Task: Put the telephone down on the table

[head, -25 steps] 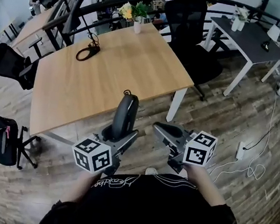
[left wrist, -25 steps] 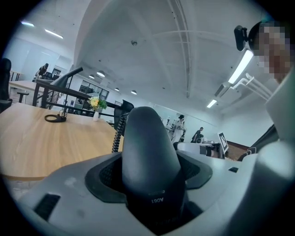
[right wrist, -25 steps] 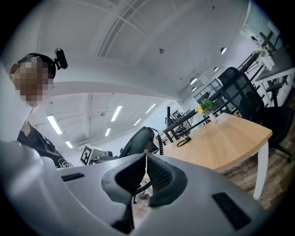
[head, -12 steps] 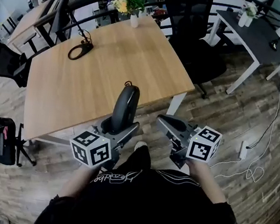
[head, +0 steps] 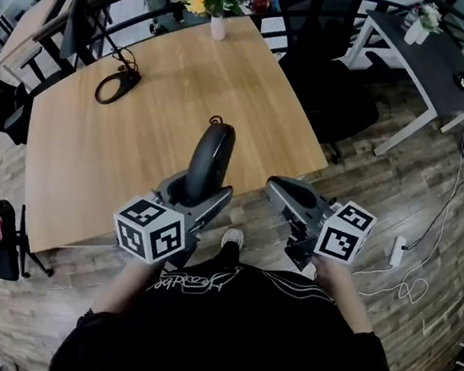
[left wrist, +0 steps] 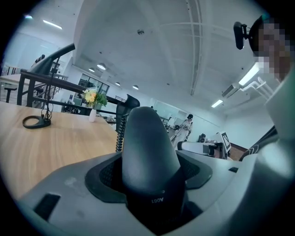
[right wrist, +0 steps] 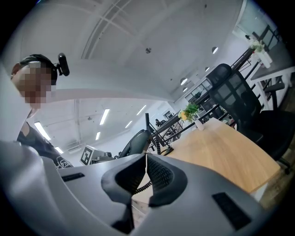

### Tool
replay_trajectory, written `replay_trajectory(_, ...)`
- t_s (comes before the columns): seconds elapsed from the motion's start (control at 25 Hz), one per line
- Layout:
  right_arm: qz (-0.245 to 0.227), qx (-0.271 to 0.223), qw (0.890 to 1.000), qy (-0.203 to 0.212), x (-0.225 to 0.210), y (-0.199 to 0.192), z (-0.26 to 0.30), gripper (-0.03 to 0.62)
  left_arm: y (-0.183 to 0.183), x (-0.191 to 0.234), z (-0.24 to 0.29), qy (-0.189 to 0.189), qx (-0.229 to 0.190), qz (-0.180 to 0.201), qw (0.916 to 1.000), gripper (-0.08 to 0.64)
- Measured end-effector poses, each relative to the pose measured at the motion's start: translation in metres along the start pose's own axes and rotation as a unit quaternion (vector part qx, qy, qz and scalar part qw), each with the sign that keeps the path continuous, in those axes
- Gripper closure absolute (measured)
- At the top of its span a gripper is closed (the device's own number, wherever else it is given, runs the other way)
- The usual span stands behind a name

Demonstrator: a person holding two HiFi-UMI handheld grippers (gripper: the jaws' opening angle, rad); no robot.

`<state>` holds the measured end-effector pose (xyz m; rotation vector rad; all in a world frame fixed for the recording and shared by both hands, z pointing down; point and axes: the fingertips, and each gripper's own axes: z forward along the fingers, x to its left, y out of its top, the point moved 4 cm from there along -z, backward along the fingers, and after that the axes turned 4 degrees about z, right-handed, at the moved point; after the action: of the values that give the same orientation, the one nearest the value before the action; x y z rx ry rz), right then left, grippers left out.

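The telephone is a dark grey handset (head: 210, 156) with a coiled cord (left wrist: 120, 133) trailing from it. It stands upright in my left gripper (head: 199, 195), which is shut on its lower end. In the left gripper view the handset (left wrist: 147, 152) fills the gap between the jaws. It hangs over the front edge of the wooden table (head: 136, 133), above the surface. My right gripper (head: 287, 192) is to its right, just off the table's front corner, shut with nothing in it. In the right gripper view its pads (right wrist: 156, 177) meet, and the handset (right wrist: 136, 143) shows beyond them.
On the table's far side are a vase of flowers (head: 216, 24) and a black looped cable (head: 113, 86). A black office chair (head: 322, 30) stands behind the table's right corner, a dark desk (head: 422, 53) further right. A small chair (head: 1, 242) stands at the left.
The table has come closer in the head view. Both grippers have moved forward together, and the handset now stands over the table's front edge. Neither grip has changed.
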<state>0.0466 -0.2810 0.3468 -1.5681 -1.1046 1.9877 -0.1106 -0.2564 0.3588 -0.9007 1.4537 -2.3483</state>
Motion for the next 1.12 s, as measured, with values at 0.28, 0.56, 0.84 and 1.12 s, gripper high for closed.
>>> replay_trajectory(0.28, 0.013, 0.008, 1.0, -0.004, -0.049, 0.031, 0.052, 0.552, 0.035, 0.064, 0.038, 0.013, 0.006, 0.009, 0.9999, 0.249)
replay_trajectory(0.56, 0.04, 0.027, 0.999, -0.018, -0.094, 0.042, 0.094, 0.552, 0.05, 0.124, 0.071, 0.021, 0.02, -0.005, 0.9996, 0.249)
replay_trajectory(0.84, 0.061, 0.041, 0.997, -0.039, -0.134, 0.043, 0.115, 0.552, 0.035, 0.165, 0.112, 0.02, 0.052, -0.018, 0.9983, 0.249)
replay_trajectory(1.12, 0.089, 0.047, 0.993, -0.054, -0.169, 0.035, 0.121, 0.551, 0.009, 0.194, 0.151, 0.021, 0.096, -0.04, 0.9944, 0.249)
